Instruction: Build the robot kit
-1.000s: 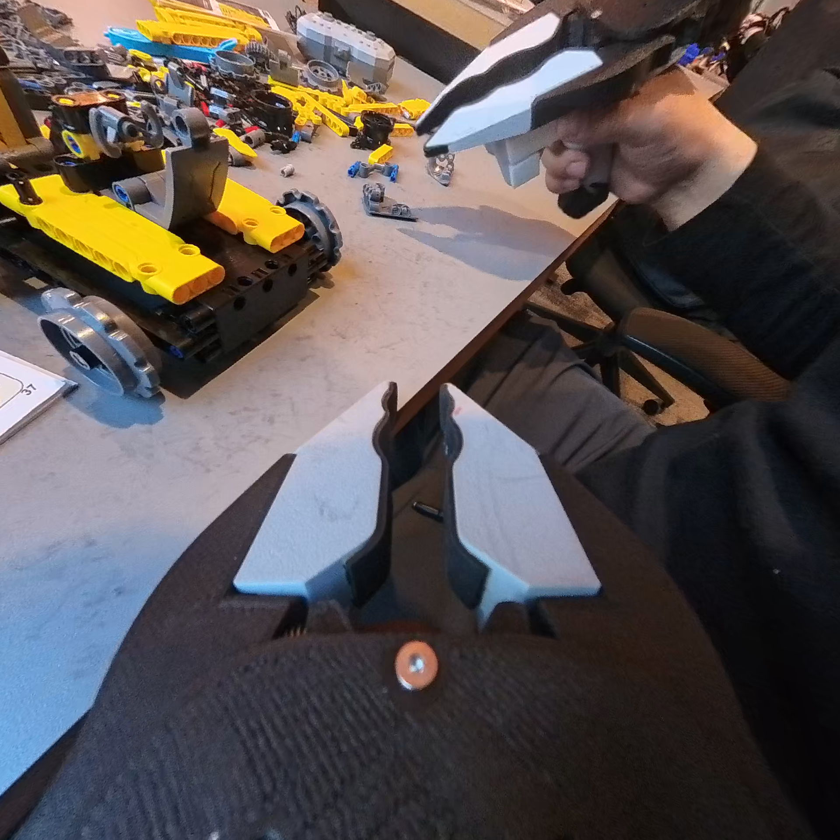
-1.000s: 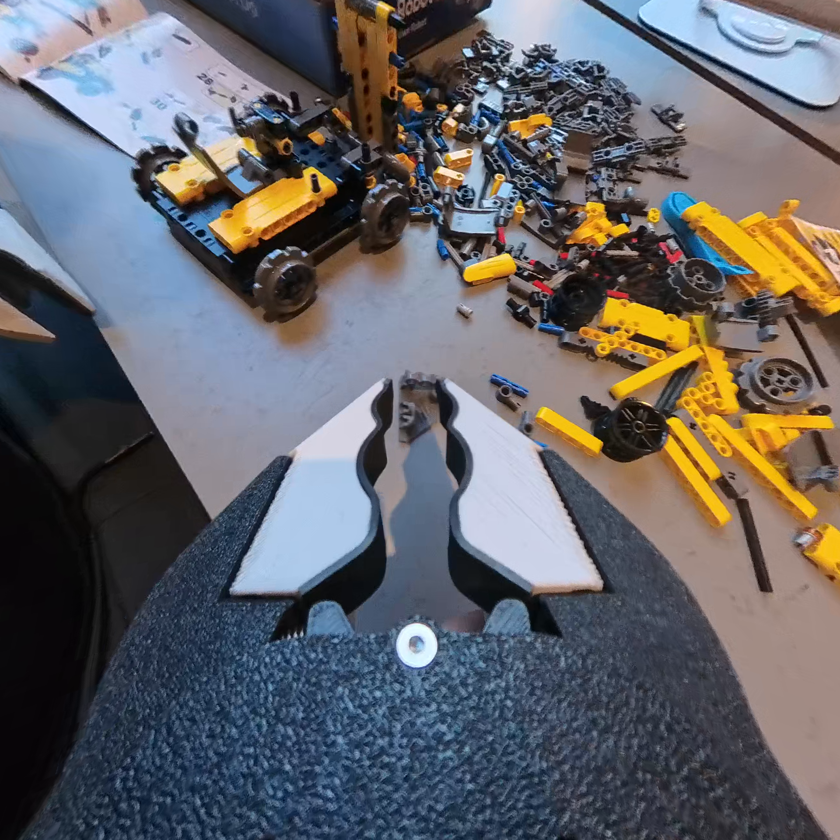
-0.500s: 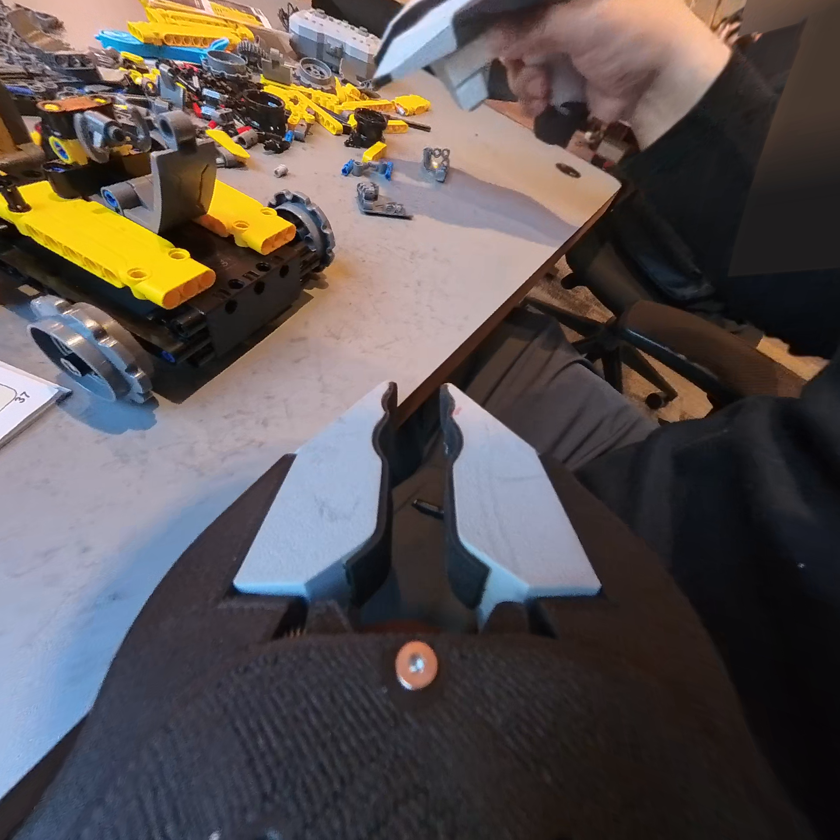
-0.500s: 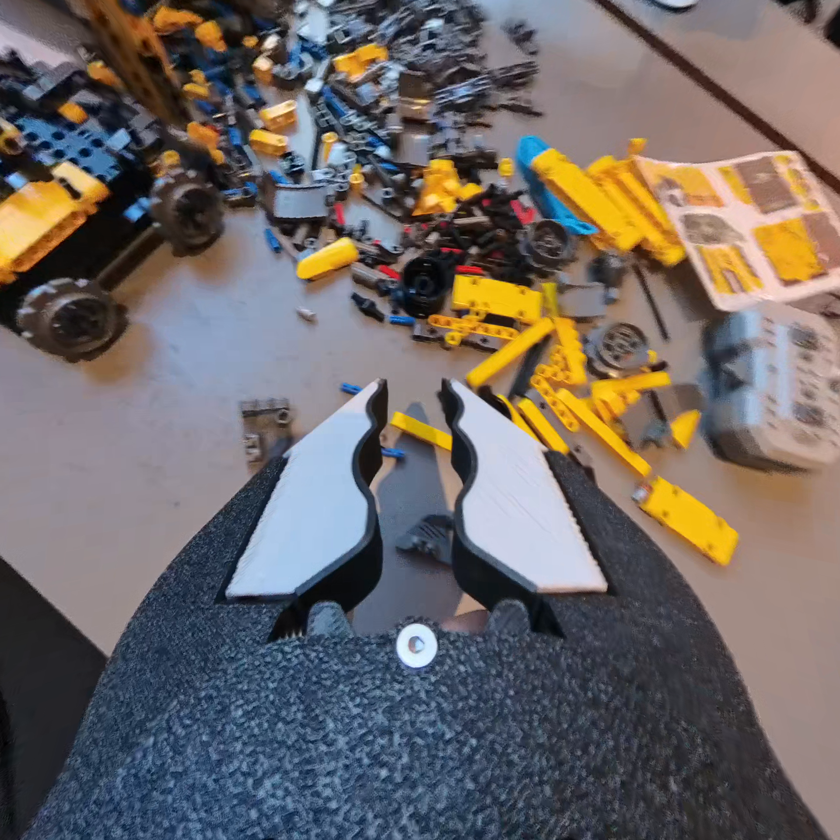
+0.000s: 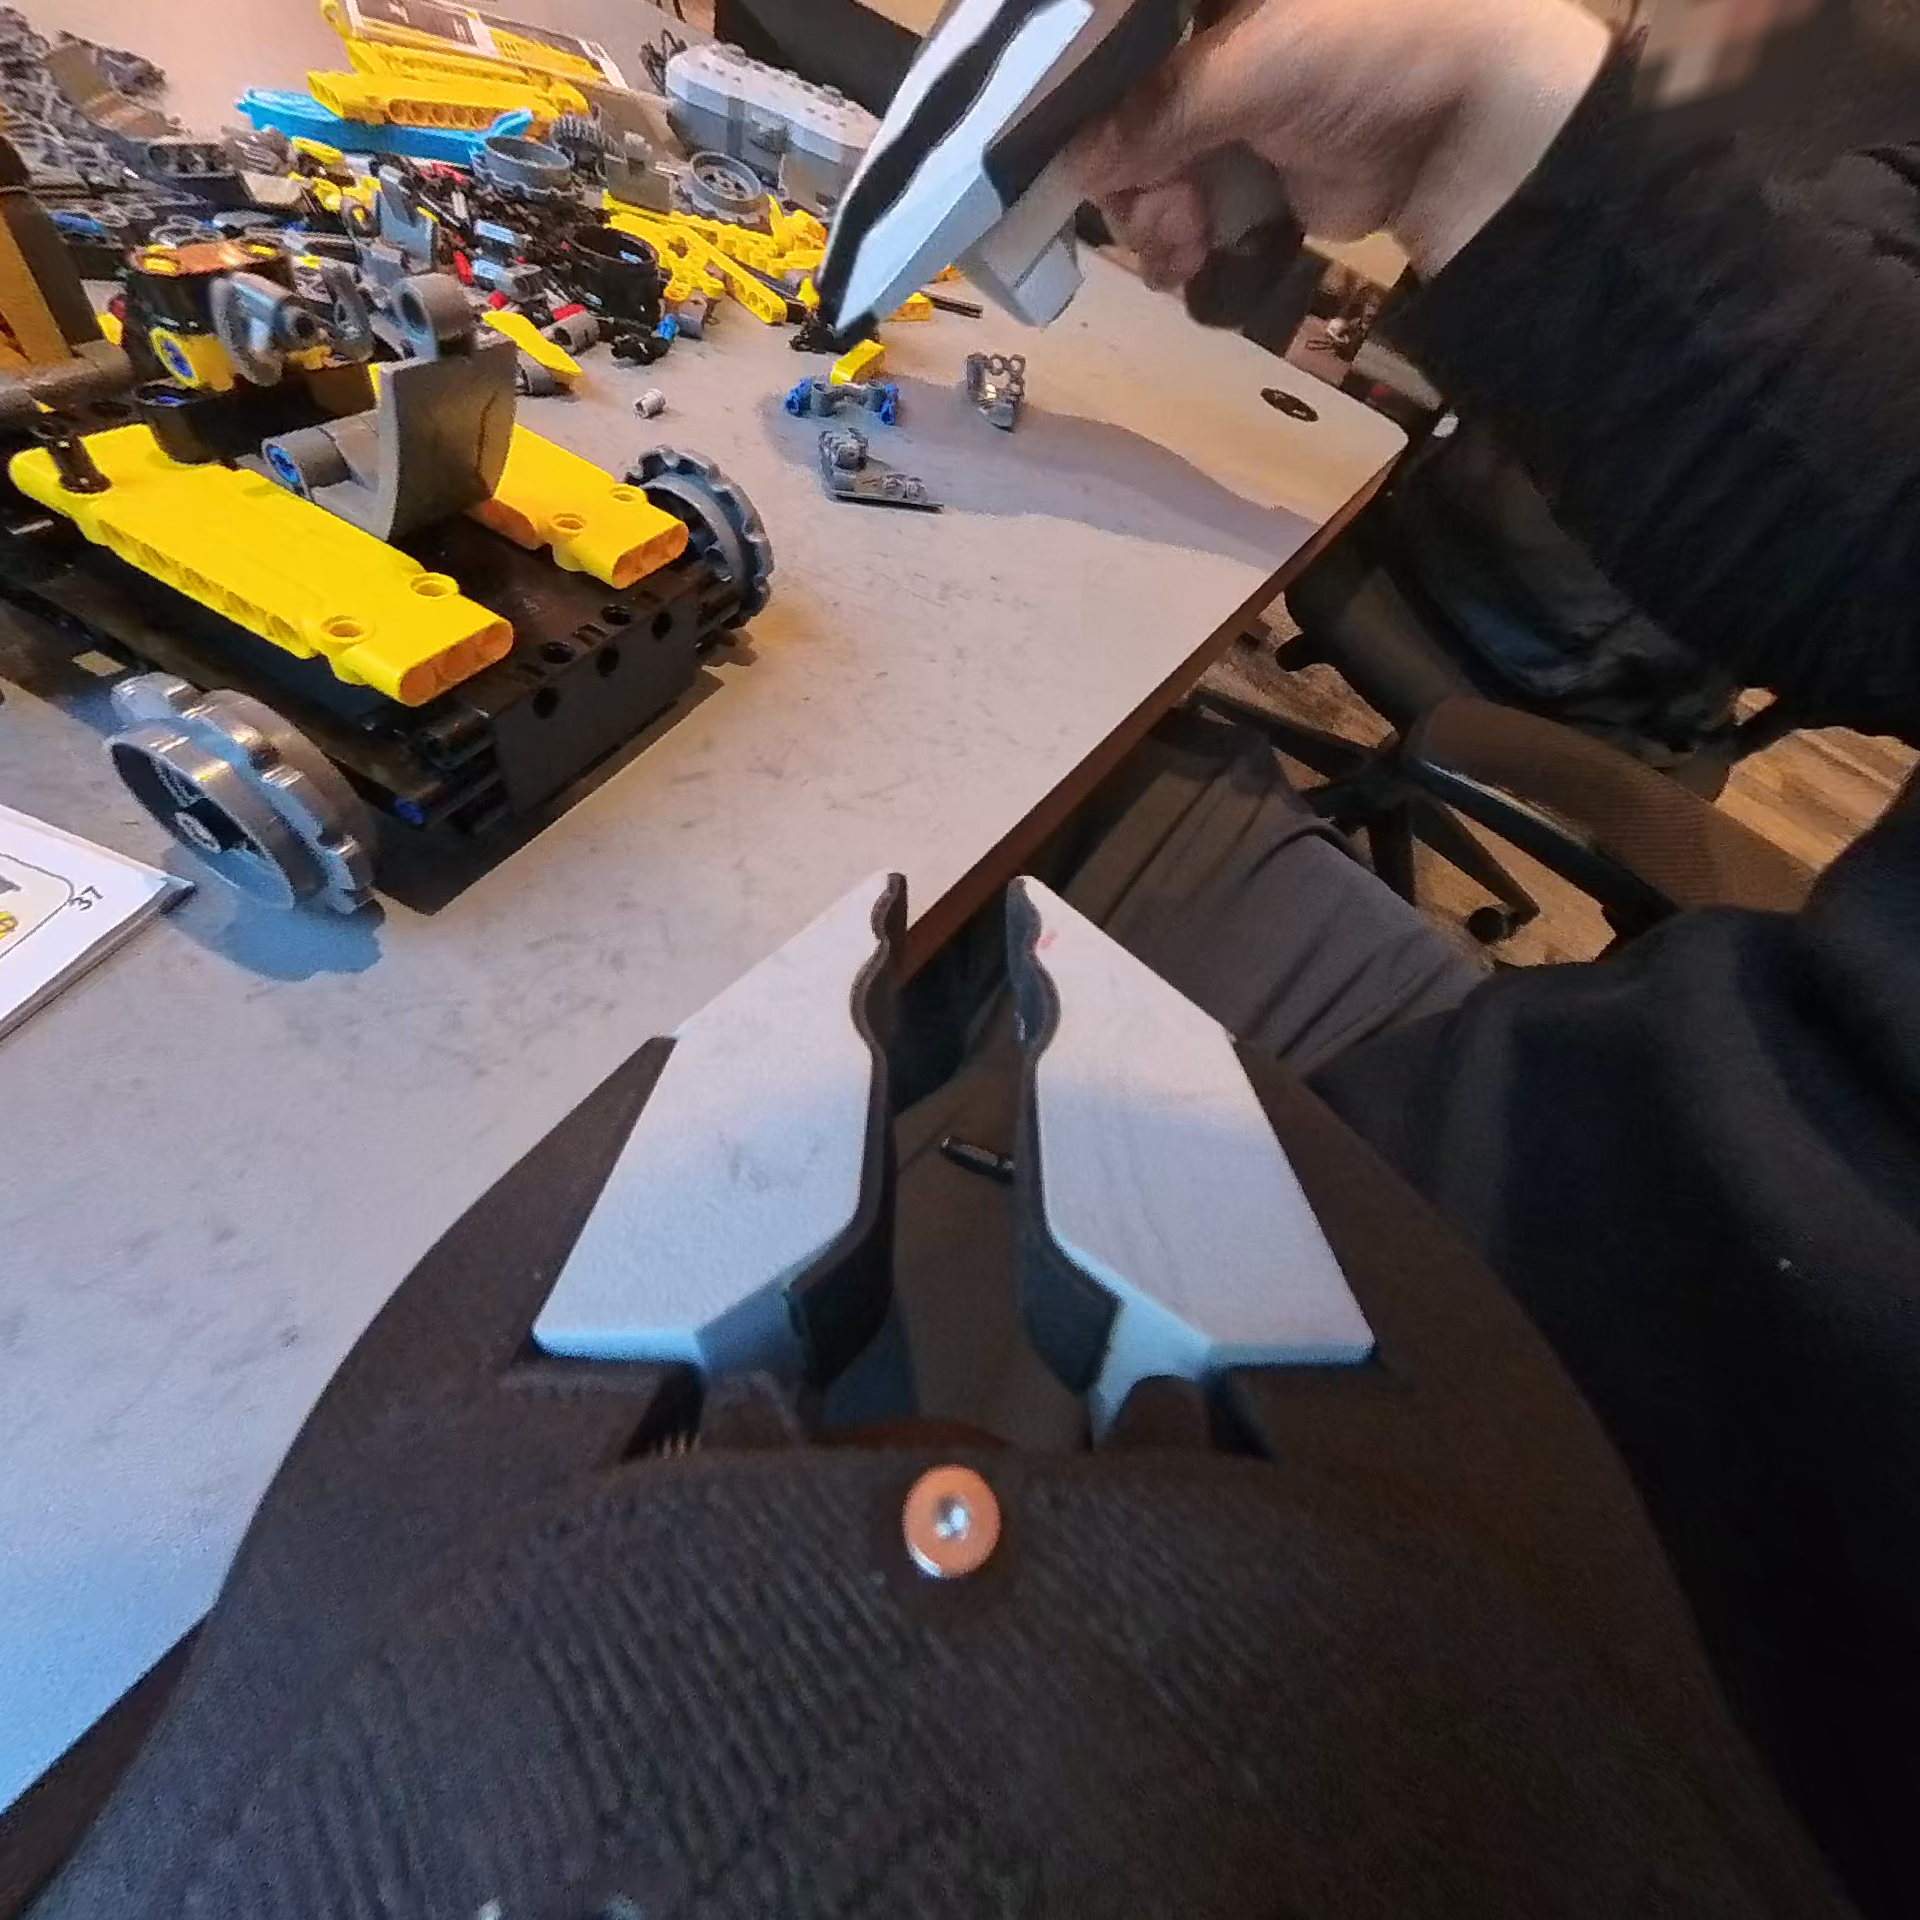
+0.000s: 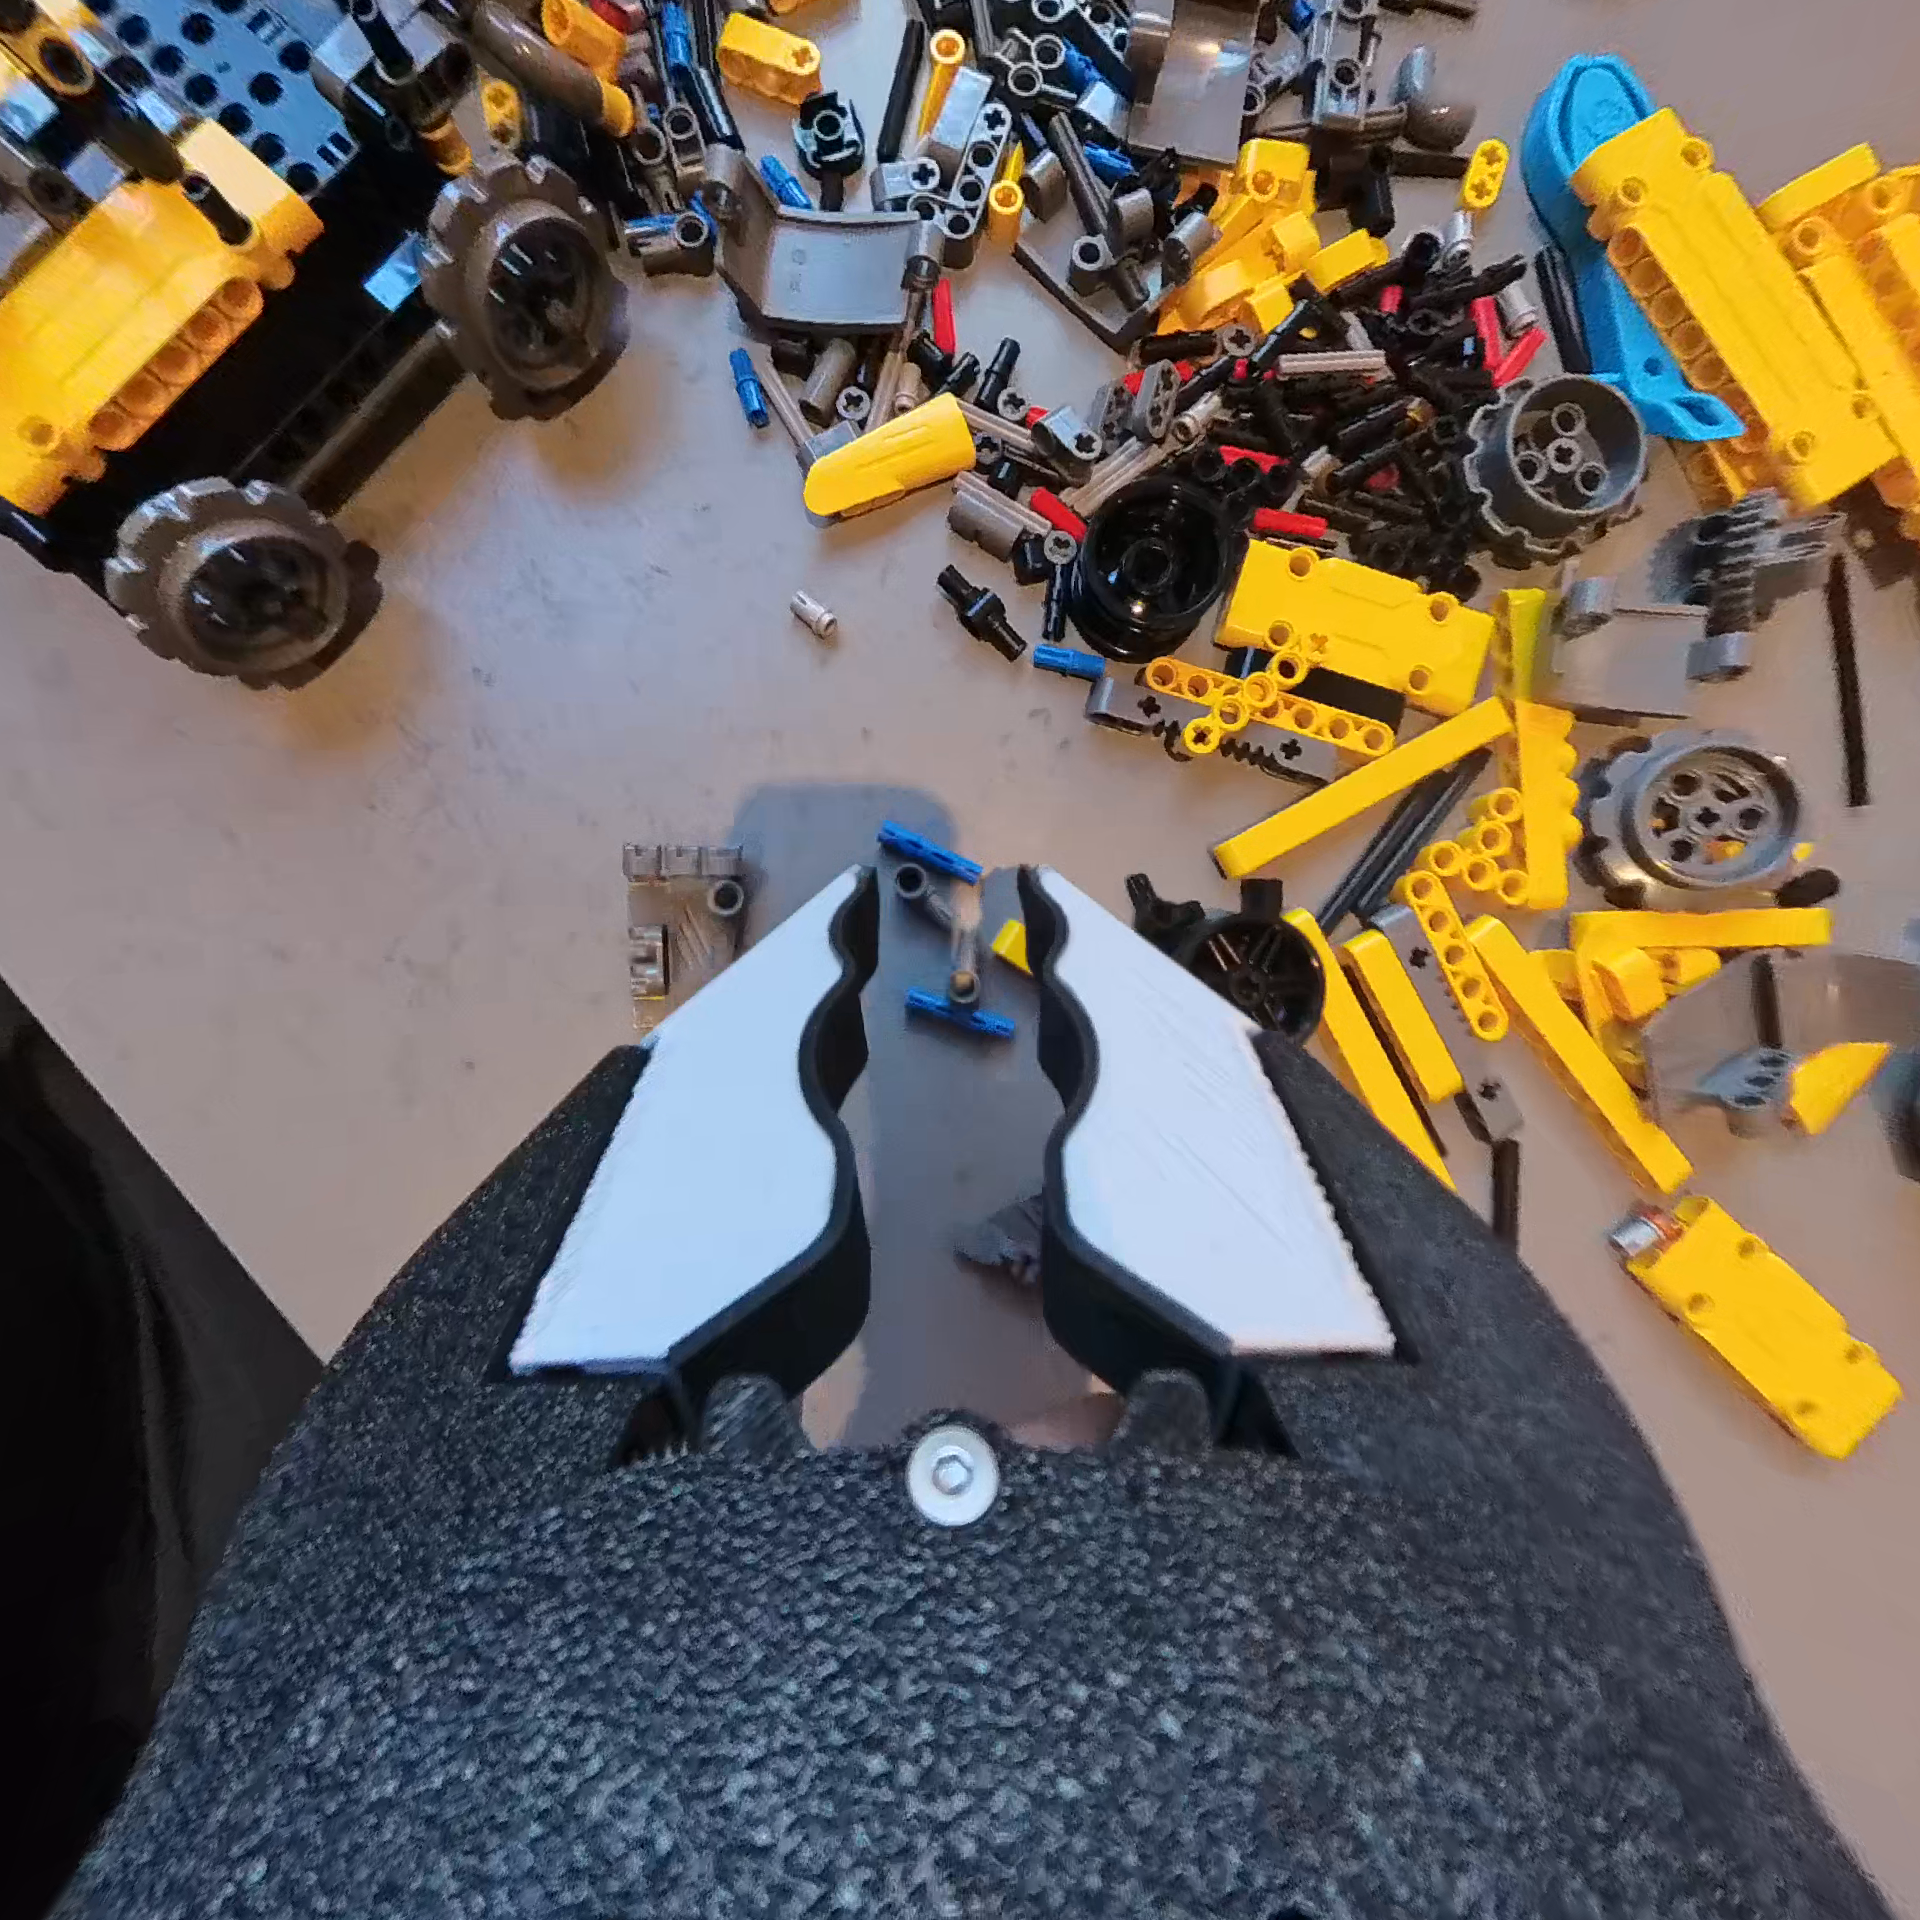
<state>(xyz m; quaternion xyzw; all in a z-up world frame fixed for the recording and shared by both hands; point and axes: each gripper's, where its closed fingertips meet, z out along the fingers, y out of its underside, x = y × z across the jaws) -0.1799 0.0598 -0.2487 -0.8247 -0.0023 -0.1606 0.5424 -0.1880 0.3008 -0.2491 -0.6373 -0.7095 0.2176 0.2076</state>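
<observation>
The right tool (image 6: 945, 878) hangs tip-down over the grey counter (image 6: 468, 779). Its two white fingers are apart and nothing is gripped between them. Seen through the gap at the centre of the right wrist view is a small grey rod with short blue pins crossing each end (image 6: 951, 935). It lies loose on the counter in the tool's shadow, with a yellow sliver just right of it. I cannot tell from either view whether the tips touch the counter. Just left of the fingers lies a grey ribbed bracket piece (image 6: 681, 914). A small black spoked wheel (image 6: 1247, 956) sits just right of them, at the near edge of a dense scatter of yellow beams, black pins and grey wheels (image 6: 1299, 416) filling the upper right. The parts here are small, light and crowded, so a neighbour is easily nudged. In the left wrist view the same right tool (image 5: 842, 312) shows at the top centre, gripped by a bare hand (image 5: 1299, 135). The left tool (image 5: 951, 894) is held low at the counter's near edge, well apart from the parts. Its fingers stand slightly apart and are empty. A half-built yellow and black wheeled model (image 5: 312, 561) stands at the left, and the corner of a white printed booklet (image 5: 62, 914) lies at the left edge.
</observation>
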